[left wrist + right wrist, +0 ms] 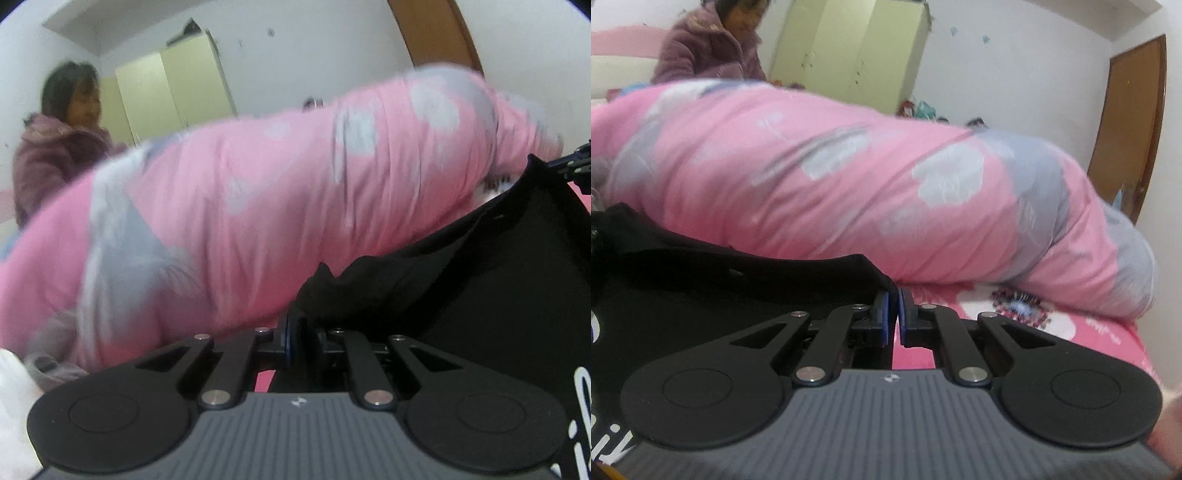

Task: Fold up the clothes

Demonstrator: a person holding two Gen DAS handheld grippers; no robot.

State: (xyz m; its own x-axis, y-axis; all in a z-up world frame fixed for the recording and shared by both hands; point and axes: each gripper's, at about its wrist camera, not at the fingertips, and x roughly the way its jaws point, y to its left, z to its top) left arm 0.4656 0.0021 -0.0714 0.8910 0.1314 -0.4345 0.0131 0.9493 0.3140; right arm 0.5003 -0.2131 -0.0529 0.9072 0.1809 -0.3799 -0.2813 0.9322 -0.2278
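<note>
Tongs first, left to right. Left gripper (pixel 302 334): we see jaws pressed together, pinching bunched edge of black garment (pixel 480 280), cloth rising from pads and spreading off to right. Right gripper (pixel 894 318): jaws nearly touching, pinching corner of same garment (pixel 720 291), cloth stretching away to left. Between both tongs we see garment hanging as dark sheet, white lettering at its edge. Behind it, rolled pink quilt (pixel 827 184) on pink bedsheet (pixel 1015 317); person in purple coat (pixel 709 48) beyond.

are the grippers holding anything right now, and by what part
Both hold the black garment by its upper edge: the left gripper is shut on one end of that edge, the right gripper on the other.
</note>
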